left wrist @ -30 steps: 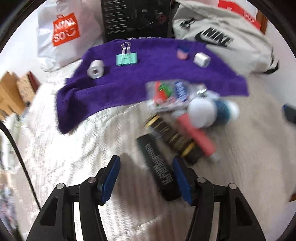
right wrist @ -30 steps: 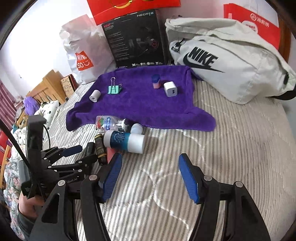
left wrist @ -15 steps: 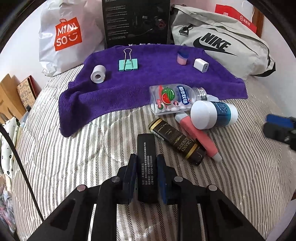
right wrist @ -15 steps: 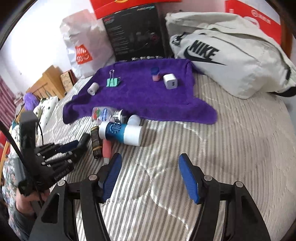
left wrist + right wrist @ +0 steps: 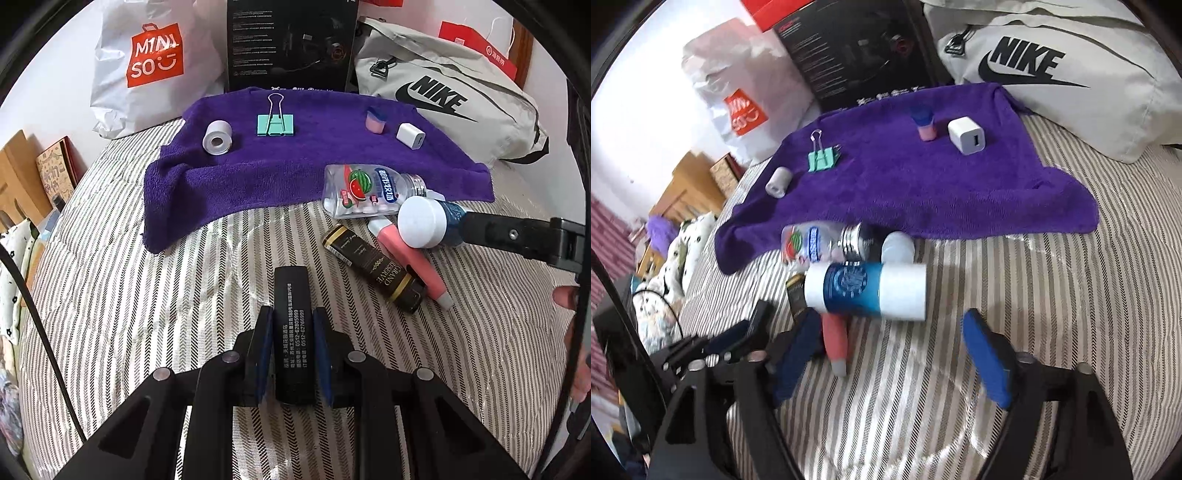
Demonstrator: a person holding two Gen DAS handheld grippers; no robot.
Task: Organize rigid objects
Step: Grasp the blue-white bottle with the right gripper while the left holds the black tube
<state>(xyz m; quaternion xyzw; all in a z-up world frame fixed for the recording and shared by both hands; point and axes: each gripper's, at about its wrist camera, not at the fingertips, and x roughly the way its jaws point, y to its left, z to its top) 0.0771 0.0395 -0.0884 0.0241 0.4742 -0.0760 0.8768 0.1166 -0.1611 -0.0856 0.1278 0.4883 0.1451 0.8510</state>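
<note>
My left gripper [image 5: 291, 325] is shut on a black bar-shaped case [image 5: 291, 295] with white print, low over the striped bed. My right gripper [image 5: 890, 336] is open, just in front of a blue-and-white cylinder [image 5: 866, 290] lying on the bed; that cylinder [image 5: 421, 221] also shows in the left wrist view. Beside it lie a clear watermelon-label bottle [image 5: 365, 190], a black-and-gold tube [image 5: 373, 267] and a pink tube [image 5: 413, 258]. A purple towel [image 5: 317, 166] holds a tape roll [image 5: 217, 137], a green binder clip [image 5: 275, 123], a pink cap [image 5: 375, 122] and a white charger [image 5: 410, 136].
Behind the towel stand a white Miniso bag [image 5: 155, 62], a black box [image 5: 291, 40] and a grey Nike bag [image 5: 443, 99]. Wooden furniture [image 5: 22, 177] lies past the bed's left edge. My right gripper's arm [image 5: 517, 236] shows at the right of the left wrist view.
My left gripper closed on the black case. My right gripper moved forward and left to the blue-and-white cylinder, still open.
</note>
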